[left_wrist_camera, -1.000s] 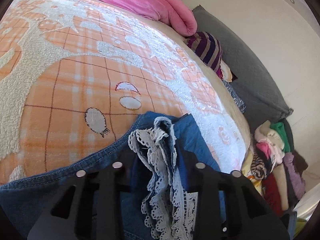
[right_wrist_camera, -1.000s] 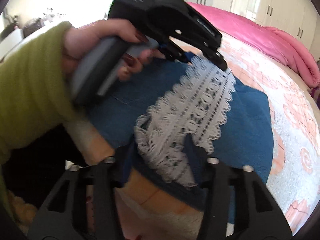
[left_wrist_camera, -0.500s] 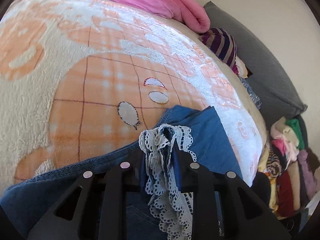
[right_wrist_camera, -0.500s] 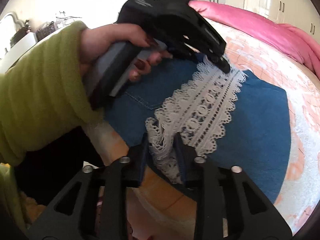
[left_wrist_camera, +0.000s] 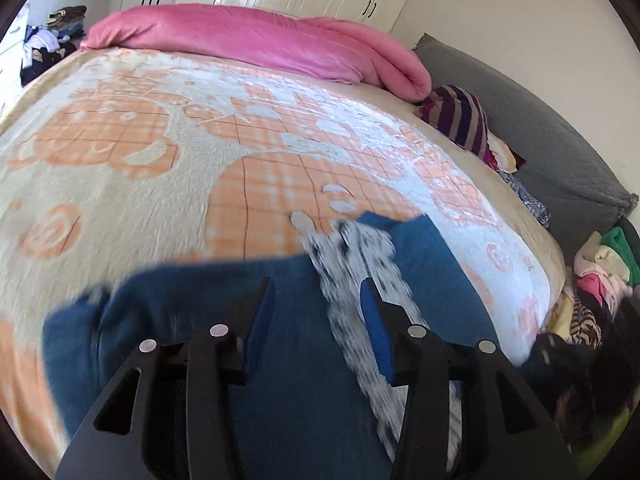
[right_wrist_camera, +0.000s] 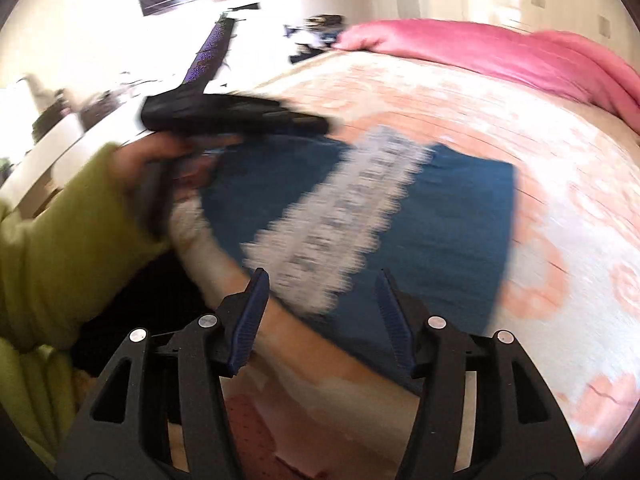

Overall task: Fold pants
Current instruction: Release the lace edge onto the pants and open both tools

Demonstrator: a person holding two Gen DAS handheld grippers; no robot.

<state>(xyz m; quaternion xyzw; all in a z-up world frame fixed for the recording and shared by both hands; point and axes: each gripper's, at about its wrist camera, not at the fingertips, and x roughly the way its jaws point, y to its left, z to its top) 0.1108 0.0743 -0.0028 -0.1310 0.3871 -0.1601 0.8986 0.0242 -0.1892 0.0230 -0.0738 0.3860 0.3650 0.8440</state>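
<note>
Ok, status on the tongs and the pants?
Both tongs, left and right, just opened, nothing gripped. Denim pants folded on bed blanket. Nothing in the way.

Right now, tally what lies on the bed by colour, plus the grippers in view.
Blue: 1, the folded pants, white lace trim
Pink: 1, the duvet
Orange and cream: 1, the blanket
Black: 2, left gripper, right gripper, both open
Total: 5

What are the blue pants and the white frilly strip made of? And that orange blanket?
The pants look like denim: thick, matte blue cloth. The white strip looks like lace, with holes and scalloped edges, though blurred here. The blanket looks like soft fleece, fuzzy and slightly tufted.
</note>
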